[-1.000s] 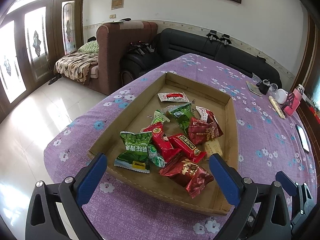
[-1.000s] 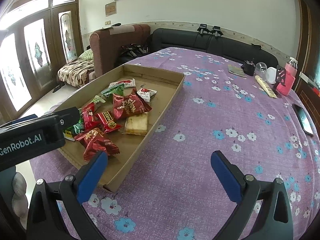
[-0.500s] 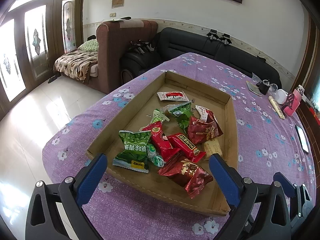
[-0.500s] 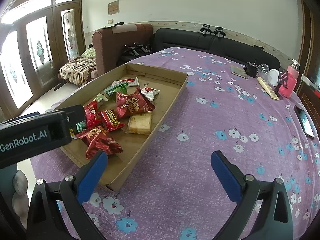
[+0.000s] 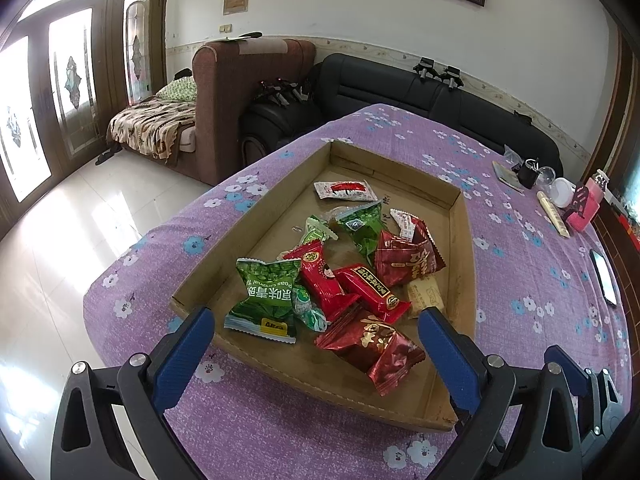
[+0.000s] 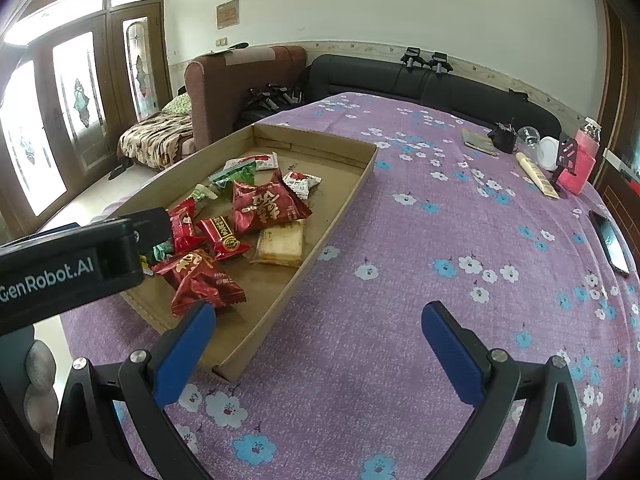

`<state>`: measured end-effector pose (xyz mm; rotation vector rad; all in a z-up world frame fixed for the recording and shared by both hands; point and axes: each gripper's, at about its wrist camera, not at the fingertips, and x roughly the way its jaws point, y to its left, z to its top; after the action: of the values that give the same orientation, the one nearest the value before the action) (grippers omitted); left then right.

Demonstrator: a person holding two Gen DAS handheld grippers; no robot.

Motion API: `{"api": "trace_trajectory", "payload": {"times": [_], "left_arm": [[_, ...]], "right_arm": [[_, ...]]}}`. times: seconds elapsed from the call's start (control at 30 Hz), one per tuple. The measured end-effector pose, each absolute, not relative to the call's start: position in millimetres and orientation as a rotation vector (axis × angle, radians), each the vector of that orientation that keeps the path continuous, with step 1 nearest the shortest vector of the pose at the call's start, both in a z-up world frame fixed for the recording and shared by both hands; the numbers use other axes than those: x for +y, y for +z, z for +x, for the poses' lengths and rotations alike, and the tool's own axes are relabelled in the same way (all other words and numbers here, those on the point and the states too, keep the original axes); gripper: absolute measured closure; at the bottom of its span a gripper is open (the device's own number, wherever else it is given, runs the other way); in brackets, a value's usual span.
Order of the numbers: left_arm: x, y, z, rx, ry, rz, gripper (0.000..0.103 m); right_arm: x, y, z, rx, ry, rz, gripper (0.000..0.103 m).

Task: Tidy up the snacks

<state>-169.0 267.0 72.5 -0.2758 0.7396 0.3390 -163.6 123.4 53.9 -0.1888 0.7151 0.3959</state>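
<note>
A shallow cardboard tray (image 5: 460, 240) (image 6: 352, 184) lies on the purple flowered tablecloth and holds several snack packets. Among them are a green pea packet (image 5: 266, 296), a long red bar (image 5: 372, 292) (image 6: 224, 238), a dark red bag (image 5: 406, 260) (image 6: 264, 208), a crinkled red packet (image 5: 372, 346) (image 6: 200, 282) and a pale cracker pack (image 6: 280, 246). My left gripper (image 5: 312, 336) hangs open over the tray's near end, holding nothing. My right gripper (image 6: 318, 330) stands open above the cloth just right of the tray's near corner.
A phone (image 6: 612, 242) lies near the right table edge. A pink bottle (image 6: 576, 160), a cup, a wooden stick and a small dark object sit at the far right. Sofas stand beyond the table, with tiled floor to the left.
Both grippers have shifted slightly and the tray looks a little nearer in the right wrist view. No snack has moved and both grippers stay open.
</note>
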Motion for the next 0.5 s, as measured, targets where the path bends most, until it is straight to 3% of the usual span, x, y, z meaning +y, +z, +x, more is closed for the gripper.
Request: {"api": "trace_trajectory", "payload": {"times": [0.5], "left_arm": [[265.5, 71.8, -168.9, 0.747, 0.336, -0.284, 0.0]], "right_arm": [[123.5, 53.5, -163.3, 0.717, 0.397, -0.19, 0.0]]}}
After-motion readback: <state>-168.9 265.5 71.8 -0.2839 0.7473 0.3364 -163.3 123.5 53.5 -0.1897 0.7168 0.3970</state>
